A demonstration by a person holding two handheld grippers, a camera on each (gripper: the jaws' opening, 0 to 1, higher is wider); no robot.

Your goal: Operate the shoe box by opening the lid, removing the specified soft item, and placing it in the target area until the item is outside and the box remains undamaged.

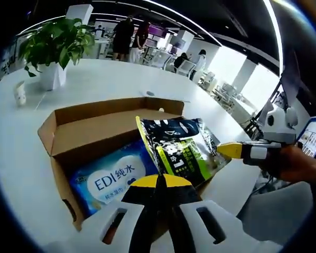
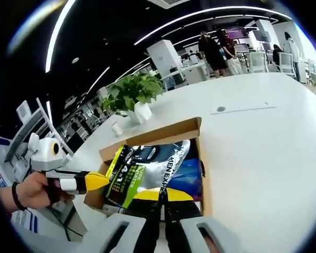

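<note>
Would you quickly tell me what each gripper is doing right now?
Left gripper: shut on the dark snack bag.
Right gripper: shut on the same bag's other edge.

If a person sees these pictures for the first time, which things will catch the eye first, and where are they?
First comes the open cardboard box in the middle of the white table, with a black and green bag lifted at its near edge between the tips of both grippers. Under it a blue packet lies flat inside the box. Behind, a potted plant stands on the table's far side.
</note>
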